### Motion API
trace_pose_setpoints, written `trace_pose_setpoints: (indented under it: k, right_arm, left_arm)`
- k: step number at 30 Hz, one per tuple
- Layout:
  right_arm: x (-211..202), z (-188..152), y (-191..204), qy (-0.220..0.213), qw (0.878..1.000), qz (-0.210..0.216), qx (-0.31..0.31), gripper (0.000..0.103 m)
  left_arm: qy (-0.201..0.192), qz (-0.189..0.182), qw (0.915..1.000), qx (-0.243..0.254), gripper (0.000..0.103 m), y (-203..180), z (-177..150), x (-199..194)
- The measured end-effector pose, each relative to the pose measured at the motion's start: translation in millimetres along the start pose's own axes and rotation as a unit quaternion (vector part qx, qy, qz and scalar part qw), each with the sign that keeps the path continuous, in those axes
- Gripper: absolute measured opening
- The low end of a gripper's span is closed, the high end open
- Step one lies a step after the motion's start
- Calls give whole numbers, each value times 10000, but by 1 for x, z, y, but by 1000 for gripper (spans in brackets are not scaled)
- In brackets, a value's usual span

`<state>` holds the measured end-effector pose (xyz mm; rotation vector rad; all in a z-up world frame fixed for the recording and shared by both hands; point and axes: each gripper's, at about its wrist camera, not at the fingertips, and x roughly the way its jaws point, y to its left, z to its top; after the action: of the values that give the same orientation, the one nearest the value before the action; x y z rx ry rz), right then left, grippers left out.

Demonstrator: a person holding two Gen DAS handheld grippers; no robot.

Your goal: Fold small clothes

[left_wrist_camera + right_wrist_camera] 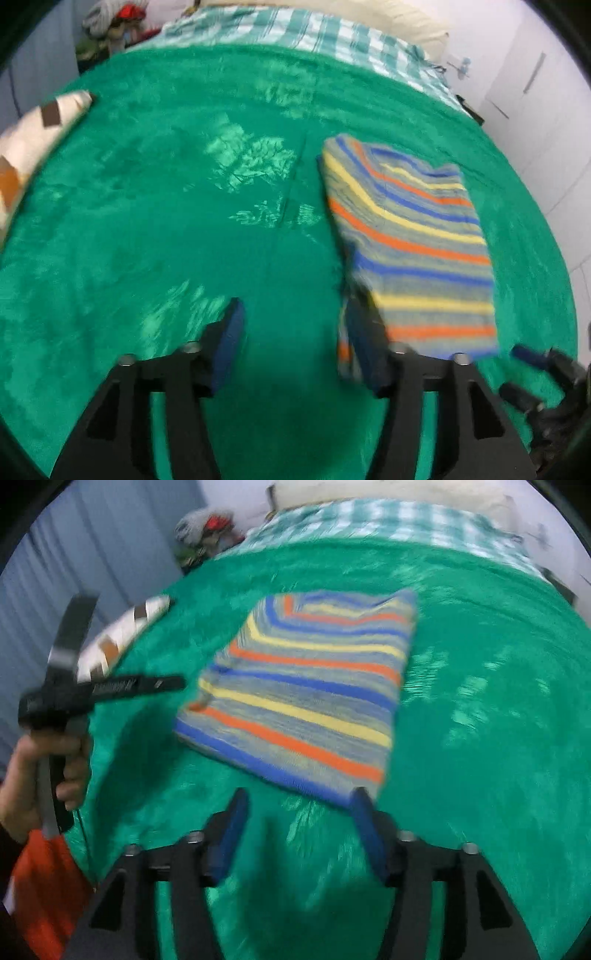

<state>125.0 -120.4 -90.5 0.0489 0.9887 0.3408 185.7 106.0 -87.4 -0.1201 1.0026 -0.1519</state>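
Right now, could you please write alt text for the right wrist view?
A folded striped garment lies on a green blanket, just beyond the open right tool, which holds nothing. At left, a hand holds the left tool; a patterned cloth lies behind it.

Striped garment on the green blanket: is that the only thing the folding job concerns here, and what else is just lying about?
Part of the job:
- striped garment, folded, lying flat
- left gripper, open
- right gripper, open
- green blanket, the work surface

Just lying about:
- patterned cushion at the blanket's edge
- checked sheet beyond
- heap of clothes in the corner
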Motion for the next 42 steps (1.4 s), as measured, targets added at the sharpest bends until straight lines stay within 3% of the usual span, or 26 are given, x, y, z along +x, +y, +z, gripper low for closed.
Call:
trace_pose_setpoints:
  k: [1,6,10,17,22,28,33,35,38,41,42]
  right_arm:
    - [-8,-5,0,-58,9999,-122,41,81]
    - [-44,-31,1,-106,9978,-575,319,82]
    - [-66,-49,-5,-145,9954,-752,567,89]
    - [-81,-62,-15,-121,9895,-1153,862,90]
    - [-88,-66,-16,-156,9882,-1240,888,91]
    - [-89,-70,-16,-165,9870,-1297,934,91]
    - [-89,-70,-15,-160,9871,-1292,928,92]
    - [-88,-66,-16,-219,9888,-1149,922,92]
    - [-82,-49,-24,-418,9930,-641,902,92]
    - [-68,-20,-45,-701,9921,-139,1029,92]
    - [-61,-11,-52,-723,9914,34,1086,92]
  left_arm:
    - [-54,16,10000,73,72,-4,-5,-9]
    - [-412,330,9966,627,92,-36,-48,-59]
    - [-535,454,9940,837,95,-56,-61,-72]
    - [-689,971,9866,1112,97,-77,-71,-83]
    - [-815,1114,9852,1019,98,-80,-72,-93]
    - [-898,1623,9786,890,99,-77,-69,-95]
    - [-678,1550,9839,569,99,-64,-65,-86]
    - [-543,1246,9893,534,99,-57,-58,-77]
    - [-245,267,9988,343,99,-42,-32,-57]
    - [-134,-834,9962,-213,99,-17,3,-32]
    - [-76,-1033,9939,-381,99,-11,15,-19]
